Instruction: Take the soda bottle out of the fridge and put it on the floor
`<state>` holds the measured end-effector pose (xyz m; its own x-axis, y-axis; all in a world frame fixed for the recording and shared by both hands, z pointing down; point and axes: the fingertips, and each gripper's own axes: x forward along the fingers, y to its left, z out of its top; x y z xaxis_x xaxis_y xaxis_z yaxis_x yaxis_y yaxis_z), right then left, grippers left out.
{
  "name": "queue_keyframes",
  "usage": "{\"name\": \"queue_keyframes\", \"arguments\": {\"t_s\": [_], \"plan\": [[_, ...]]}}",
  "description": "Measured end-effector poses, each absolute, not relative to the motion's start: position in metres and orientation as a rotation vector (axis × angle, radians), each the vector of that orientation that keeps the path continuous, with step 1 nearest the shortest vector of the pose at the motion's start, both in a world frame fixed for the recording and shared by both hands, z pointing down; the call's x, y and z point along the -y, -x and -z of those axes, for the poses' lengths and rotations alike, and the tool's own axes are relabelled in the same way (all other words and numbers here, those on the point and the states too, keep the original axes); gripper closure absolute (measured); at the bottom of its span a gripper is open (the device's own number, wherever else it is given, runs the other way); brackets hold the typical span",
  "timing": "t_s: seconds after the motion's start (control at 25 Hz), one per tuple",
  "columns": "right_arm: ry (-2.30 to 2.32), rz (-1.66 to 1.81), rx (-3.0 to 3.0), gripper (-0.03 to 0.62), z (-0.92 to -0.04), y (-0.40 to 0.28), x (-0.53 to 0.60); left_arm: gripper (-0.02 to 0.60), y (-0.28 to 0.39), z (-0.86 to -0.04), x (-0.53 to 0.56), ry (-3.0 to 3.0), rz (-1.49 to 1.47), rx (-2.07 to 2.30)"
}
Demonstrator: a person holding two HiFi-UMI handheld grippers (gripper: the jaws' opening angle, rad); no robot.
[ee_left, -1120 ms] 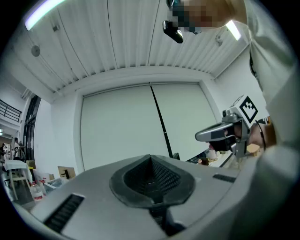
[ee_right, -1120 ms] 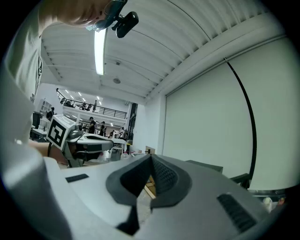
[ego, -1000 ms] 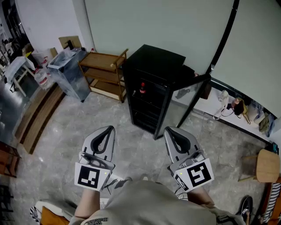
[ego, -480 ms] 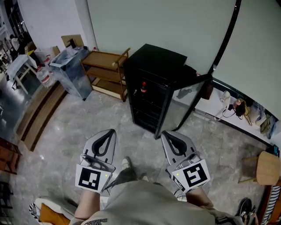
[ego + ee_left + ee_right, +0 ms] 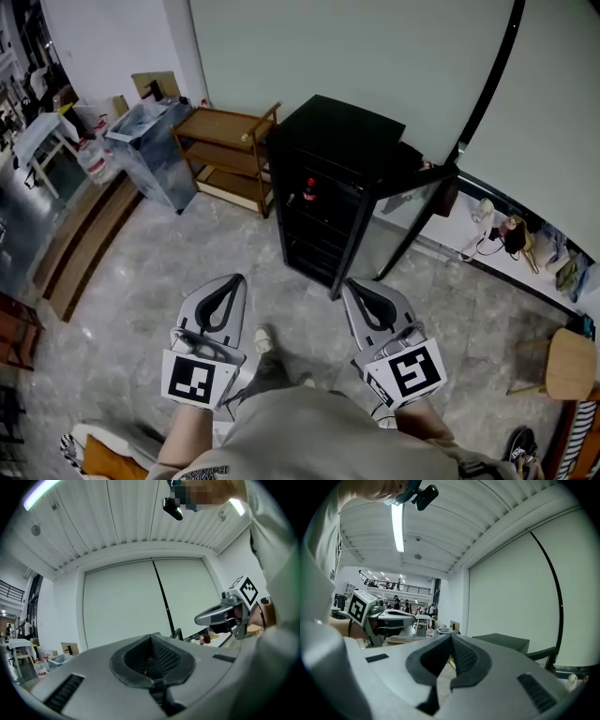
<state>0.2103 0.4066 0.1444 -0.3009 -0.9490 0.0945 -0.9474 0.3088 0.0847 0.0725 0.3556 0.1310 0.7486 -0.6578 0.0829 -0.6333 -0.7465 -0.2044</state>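
Marbled grey floor tiles (image 5: 141, 281) spread across a wide room. Pale wall panels (image 5: 328, 47) close off the far side, and a thin black pole (image 5: 487, 84) slants across them. Against that wall stands a black fridge (image 5: 352, 127), its glass door (image 5: 394, 225) swung open to the right. The soda bottle (image 5: 307, 190), dark with a red cap, stands on an upper shelf inside the fridge, well apart from both tools. Just left of the fridge sits a low wooden shelf unit (image 5: 225, 155), and beyond that a clear plastic bin (image 5: 150, 150). A white ledge (image 5: 450, 234) carrying small oddments runs along the right side, and a round wooden stool (image 5: 572, 352) stands near the right edge.

The person stands back from the fridge and faces it, one shoe (image 5: 263, 337) showing on the tiles between the forearms. Both hands hold their tools out level, side by side and apart, pointing toward the open fridge. The left gripper (image 5: 228, 279) has its jaws pressed together with nothing between them. The right gripper (image 5: 362, 284) is closed the same way and is also empty. Neither tool touches the fridge, the door or the bottle.
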Motion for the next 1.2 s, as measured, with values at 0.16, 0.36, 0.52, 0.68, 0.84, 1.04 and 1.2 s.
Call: {"name": "queue_keyframes", "arguments": {"t_s": [0.16,0.36,0.52,0.68,0.84,1.04,1.2], "plan": [[-1.769,0.018,2.422,0.599,-0.149,-0.209,-0.387,0.575,-0.074,-0.139,-0.337,2.807,0.233,-1.019],[-1.763,-0.015,2.392,0.599,-0.161,-0.210,-0.356,0.575,-0.081,-0.148,-0.308,2.830,0.244,-0.975],[-1.764,-0.016,2.375,0.599,-0.163,-0.209,-0.321,0.575,-0.083,-0.152,-0.274,2.850,0.245,-0.957],[-1.759,-0.028,2.356,0.599,-0.167,-0.205,-0.283,0.575,-0.082,-0.153,-0.235,2.865,0.241,-0.944],[-1.764,-0.040,2.335,0.599,-0.165,-0.198,-0.240,0.575,-0.076,-0.148,-0.192,2.880,0.244,-0.920],[-1.786,-0.045,2.309,0.599,-0.160,-0.185,-0.187,0.575,-0.068,-0.143,-0.137,2.882,0.245,-0.875],[-1.802,-0.048,2.277,0.599,-0.158,-0.171,-0.146,0.575,-0.056,-0.141,-0.095,2.895,0.240,-0.838]]}}
